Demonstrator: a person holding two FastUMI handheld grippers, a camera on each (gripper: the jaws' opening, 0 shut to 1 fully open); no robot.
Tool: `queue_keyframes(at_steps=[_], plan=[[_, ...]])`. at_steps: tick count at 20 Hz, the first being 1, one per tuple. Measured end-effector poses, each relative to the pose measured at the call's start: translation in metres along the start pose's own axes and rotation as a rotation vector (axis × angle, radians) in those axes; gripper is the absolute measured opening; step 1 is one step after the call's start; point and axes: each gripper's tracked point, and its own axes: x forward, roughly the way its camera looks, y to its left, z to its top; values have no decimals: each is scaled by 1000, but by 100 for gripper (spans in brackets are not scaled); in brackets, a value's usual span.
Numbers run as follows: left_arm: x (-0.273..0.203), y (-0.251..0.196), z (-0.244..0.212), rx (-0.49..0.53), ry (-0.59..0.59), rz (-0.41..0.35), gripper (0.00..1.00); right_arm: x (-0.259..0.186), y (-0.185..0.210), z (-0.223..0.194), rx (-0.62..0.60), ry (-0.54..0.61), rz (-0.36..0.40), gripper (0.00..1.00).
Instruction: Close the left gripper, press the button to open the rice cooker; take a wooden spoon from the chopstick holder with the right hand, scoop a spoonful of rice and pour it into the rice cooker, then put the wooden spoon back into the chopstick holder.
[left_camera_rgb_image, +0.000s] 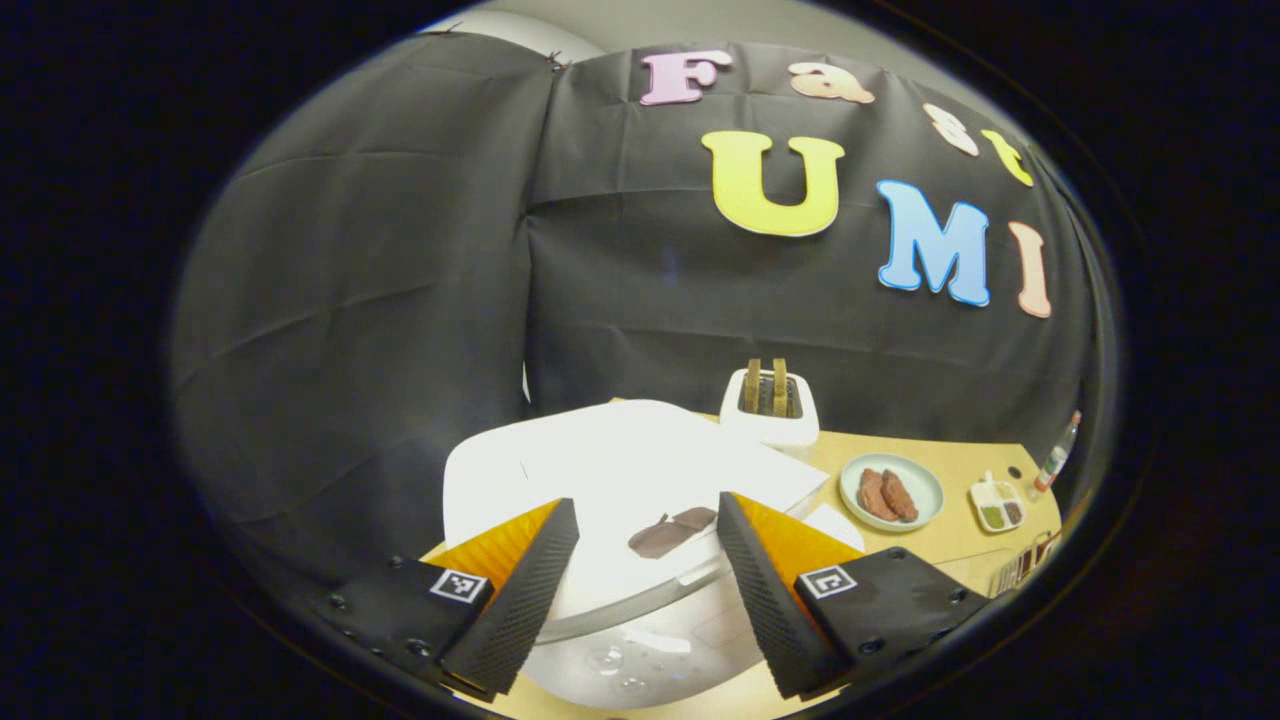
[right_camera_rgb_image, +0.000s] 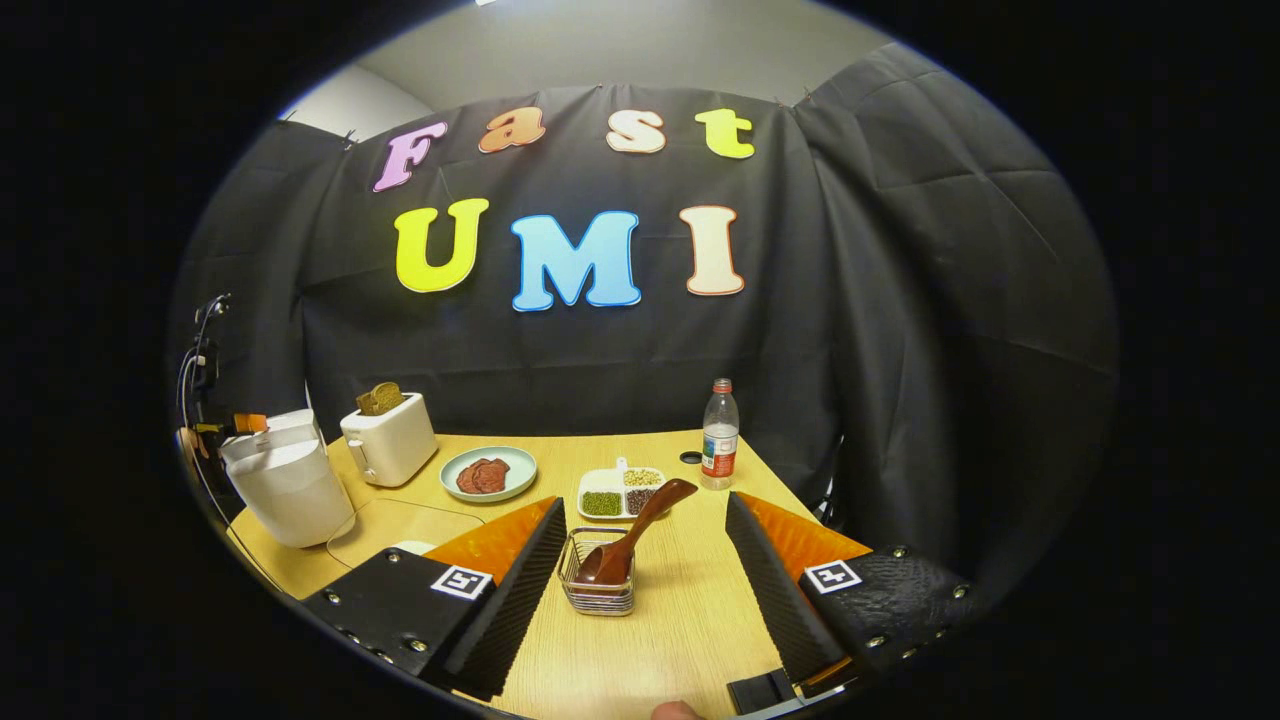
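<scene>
The left tongs (left_camera_rgb_image: 648, 560) are spread wide and hold nothing. They hover just above the white rice cooker (left_camera_rgb_image: 620, 480), whose closed lid fills the gap between the two fingers; whether either finger touches the lid cannot be told. A dark patch lies on the lid between the fingers. Beyond the cooker, to its right in the left gripper view, stands a white toaster (left_camera_rgb_image: 770, 410) with two slices sticking up from its slots. Farther right on the tabletop (left_camera_rgb_image: 950, 545) lie a pale plate (left_camera_rgb_image: 892, 490) with brown pieces and a small divided tray (left_camera_rgb_image: 997, 505) of grains, with a bottle (left_camera_rgb_image: 1058, 455) at the edge.

The right tongs (right_camera_rgb_image: 645, 560) are also spread wide and empty, poised above the tabletop. In the right gripper view the rice cooker sits at the far left, well apart from these tongs, with the toaster just beside it and the plate next along. Between the two fingers, a little ahead of them and touching neither, stands the wire chopstick holder (right_camera_rgb_image: 598, 590). The wooden spoon (right_camera_rgb_image: 635, 540) rests in it, bowl down, its handle leaning up toward the right. Behind the holder lies the divided tray, and the bottle stands upright to its right.
</scene>
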Motion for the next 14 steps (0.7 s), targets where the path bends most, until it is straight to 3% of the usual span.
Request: queue_keyframes(at_steps=[7,11,14], plan=[[3,-2,-12,30,37,9,100,2,10,-3,-26,5,23,98],[2,-2,-18,37,66,21,96,0,16,0,-38,-2,32,98],[3,-1,-19,28,71,22,99,1,23,1,-40,-6,46,98]])
